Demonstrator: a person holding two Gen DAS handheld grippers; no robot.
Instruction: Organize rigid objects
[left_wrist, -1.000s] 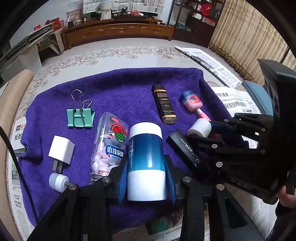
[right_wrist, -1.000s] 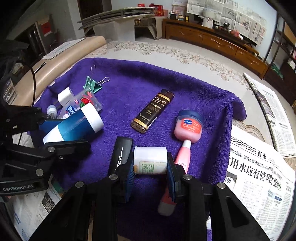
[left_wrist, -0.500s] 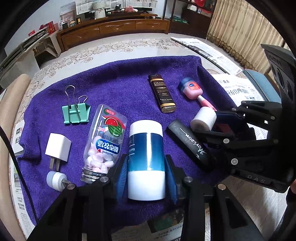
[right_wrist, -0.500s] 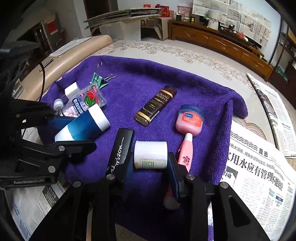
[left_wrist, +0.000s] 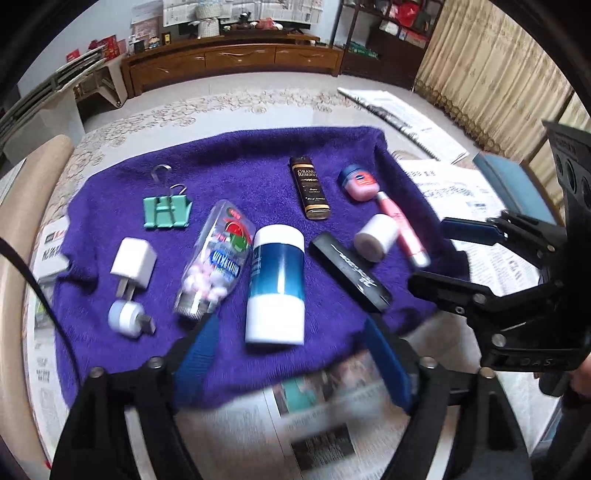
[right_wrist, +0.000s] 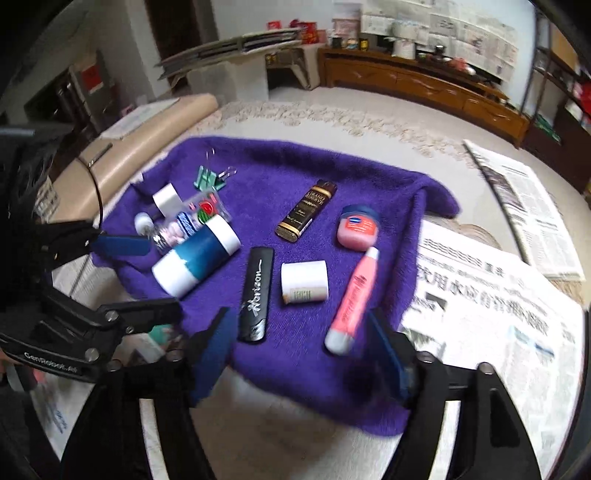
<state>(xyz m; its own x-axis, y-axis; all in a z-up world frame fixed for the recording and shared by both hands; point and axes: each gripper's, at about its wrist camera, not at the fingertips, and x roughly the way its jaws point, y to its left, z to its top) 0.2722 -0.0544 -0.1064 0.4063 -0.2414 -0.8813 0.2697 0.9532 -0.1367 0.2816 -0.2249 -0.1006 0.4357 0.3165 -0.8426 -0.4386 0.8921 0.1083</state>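
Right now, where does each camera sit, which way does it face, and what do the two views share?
Left wrist: on the left gripper, near the towel's front edge, facing the wooden cabinet; own open fingers below, right gripper at right.
Right wrist: on the right gripper, facing across the towel; own open fingers below, left gripper at left.
Shared: blue-and-white bottle, black case.

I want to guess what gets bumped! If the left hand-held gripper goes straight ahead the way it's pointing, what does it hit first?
Probably the blue-and-white bottle. It lies on the purple towel right ahead of the open left hand-held gripper, between its fingers' line. Depth is hard to judge, so it might pass just above.
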